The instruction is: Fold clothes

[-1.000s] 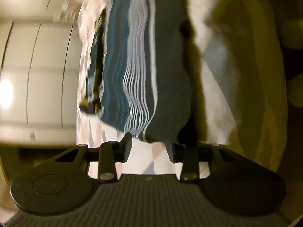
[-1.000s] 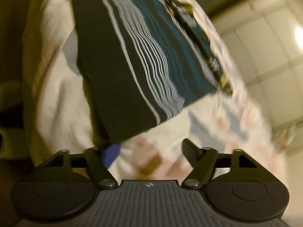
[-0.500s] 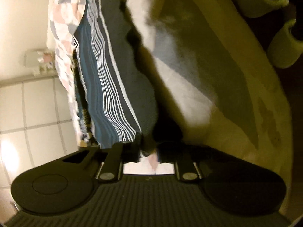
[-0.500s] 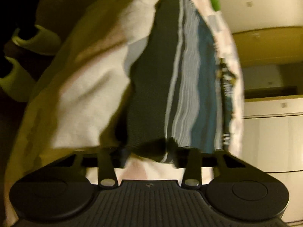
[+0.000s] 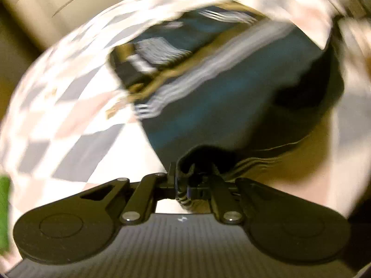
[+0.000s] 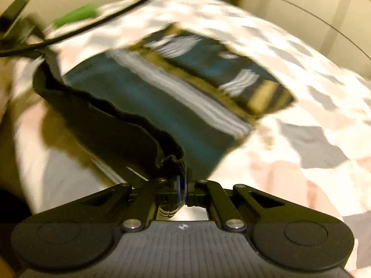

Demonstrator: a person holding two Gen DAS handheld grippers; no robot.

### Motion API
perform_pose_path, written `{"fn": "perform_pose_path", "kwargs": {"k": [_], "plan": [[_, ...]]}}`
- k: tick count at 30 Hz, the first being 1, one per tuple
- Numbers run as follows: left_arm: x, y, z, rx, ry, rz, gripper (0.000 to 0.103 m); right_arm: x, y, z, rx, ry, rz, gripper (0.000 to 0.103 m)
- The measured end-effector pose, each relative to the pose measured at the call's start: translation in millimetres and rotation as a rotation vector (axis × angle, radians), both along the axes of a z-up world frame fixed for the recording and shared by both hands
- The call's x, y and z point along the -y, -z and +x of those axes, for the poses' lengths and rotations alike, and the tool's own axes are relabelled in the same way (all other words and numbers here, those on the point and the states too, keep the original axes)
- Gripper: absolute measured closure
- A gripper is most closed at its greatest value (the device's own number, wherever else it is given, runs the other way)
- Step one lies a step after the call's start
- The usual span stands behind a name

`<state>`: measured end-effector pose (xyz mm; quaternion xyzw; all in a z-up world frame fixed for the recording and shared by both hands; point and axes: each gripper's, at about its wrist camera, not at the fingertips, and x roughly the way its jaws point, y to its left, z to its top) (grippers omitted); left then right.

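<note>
The striped shirt (image 6: 162, 97), teal and dark with pale bands, lies on the bed with its near dark hem lifted. The left gripper (image 5: 193, 180) is clamped on one gathered corner of that hem; the right gripper (image 6: 182, 185) is clamped on the other. The checked bedspread (image 6: 301, 125) in white, grey and pink covers the bed beneath. Pale cabinet panels (image 6: 313, 7) stand beyond on the far right. Both views are blurred.
</note>
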<state>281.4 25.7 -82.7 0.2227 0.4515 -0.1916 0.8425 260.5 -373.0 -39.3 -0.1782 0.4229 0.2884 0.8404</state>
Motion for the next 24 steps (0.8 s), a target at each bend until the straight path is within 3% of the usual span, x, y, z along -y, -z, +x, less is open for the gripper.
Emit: {"fn": "perform_pose_path", "kwargs": {"k": [2, 4, 5, 6, 10, 12, 17, 19, 20, 22, 24], "plan": [[-14, 15, 37, -0.069, -0.118, -0.087, 0.096, 7, 14, 25, -0.059, 0.148, 0.049, 0.102], [-28, 34, 66, -0.152, -0.219, -0.161, 0.087, 11, 32, 53, -0.139, 0.303, 0.11, 0.098], [-33, 44, 74, -0.193, -0.258, -0.178, 0.086, 11, 40, 60, -0.183, 0.366, 0.139, 0.093], [-41, 47, 76, -0.221, -0.286, -0.218, 0.083, 10, 48, 67, -0.228, 0.428, 0.167, 0.08], [-67, 48, 76, -0.296, -0.383, -0.383, 0.08, 8, 57, 60, -0.24, 0.51, 0.242, 0.062], [-74, 43, 72, -0.305, -0.409, -0.444, 0.077, 9, 54, 58, -0.23, 0.541, 0.264, 0.059], [-53, 45, 70, -0.278, -0.376, -0.398, 0.07, 4, 47, 48, -0.187, 0.555, 0.238, 0.059], [-37, 54, 73, -0.242, -0.329, -0.32, 0.079, 1, 43, 44, -0.17, 0.561, 0.228, 0.081], [-30, 56, 72, -0.219, -0.304, -0.282, 0.085, 0, 42, 42, -0.162, 0.564, 0.223, 0.087], [-24, 48, 61, -0.155, -0.264, -0.246, 0.099, -2, 39, 38, -0.145, 0.57, 0.213, 0.091], [-33, 36, 53, -0.126, -0.291, -0.283, 0.098, -4, 36, 35, -0.128, 0.575, 0.203, 0.092]]}}
